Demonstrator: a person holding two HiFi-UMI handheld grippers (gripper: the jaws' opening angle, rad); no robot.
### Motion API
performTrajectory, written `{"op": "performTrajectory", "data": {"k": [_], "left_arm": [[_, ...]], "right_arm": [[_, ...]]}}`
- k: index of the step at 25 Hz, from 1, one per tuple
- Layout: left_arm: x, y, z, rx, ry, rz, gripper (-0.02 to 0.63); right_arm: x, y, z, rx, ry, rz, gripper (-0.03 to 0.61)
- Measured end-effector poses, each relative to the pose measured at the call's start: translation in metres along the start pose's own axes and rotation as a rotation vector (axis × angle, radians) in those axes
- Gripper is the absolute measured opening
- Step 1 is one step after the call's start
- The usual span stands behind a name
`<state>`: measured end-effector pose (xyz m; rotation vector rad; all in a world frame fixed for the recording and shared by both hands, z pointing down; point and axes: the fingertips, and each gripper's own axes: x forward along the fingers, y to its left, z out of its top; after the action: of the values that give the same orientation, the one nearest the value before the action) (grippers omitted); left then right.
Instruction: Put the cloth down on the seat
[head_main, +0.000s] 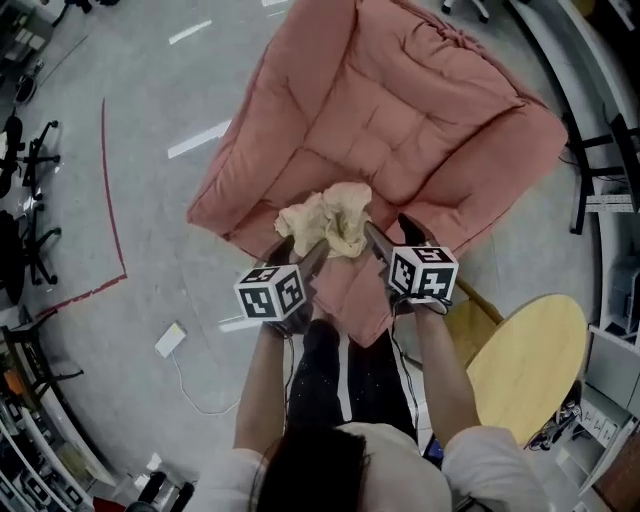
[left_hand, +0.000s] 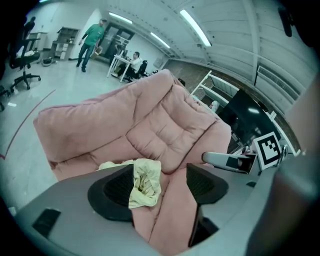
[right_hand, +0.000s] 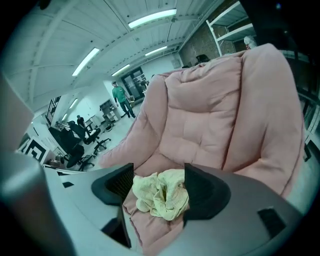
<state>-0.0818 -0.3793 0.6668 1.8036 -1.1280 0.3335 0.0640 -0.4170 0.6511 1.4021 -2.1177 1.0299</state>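
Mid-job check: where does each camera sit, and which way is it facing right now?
Head view: on the person's head, looking steeply down at the cloth on the pink chair; both forearms, the left gripper and the right gripper show.
Left gripper view: rides the left gripper, faces the chair's backrest; its open jaws frame the cloth, with the right gripper at the right edge.
Right gripper view: rides the right gripper, faces the backrest too; its open jaws flank the cloth.
Shared: all three show cloth and chair.

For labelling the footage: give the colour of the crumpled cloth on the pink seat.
Pale yellow, nearly cream. The cloth shows best in the head view.
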Motion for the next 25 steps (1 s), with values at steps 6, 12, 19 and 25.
{"op": "performTrajectory", "data": {"k": [6, 12, 19, 25], "left_arm": [[-0.070, -0.032, 0.019, 0.032, -0.167, 0.022, 0.190], [-0.113, -0.070, 0.046, 0.148, -0.263, -0.002, 0.182], [-0.166, -0.108, 0.028, 0.194, -0.311, -0.009, 0.075], [-0.190, -0.125, 0.024, 0.224, -0.328, -0.041, 0.050]], "right_arm": [[-0.063, 0.029, 0.013, -0.007, -0.074, -0.010, 0.324], [-0.107, 0.062, 0.044, -0.037, -0.185, 0.030, 0.322], [-0.167, 0.102, 0.039, -0.055, -0.265, 0.046, 0.210], [-0.190, 0.135, 0.037, -0.102, -0.309, 0.057, 0.117]]}}
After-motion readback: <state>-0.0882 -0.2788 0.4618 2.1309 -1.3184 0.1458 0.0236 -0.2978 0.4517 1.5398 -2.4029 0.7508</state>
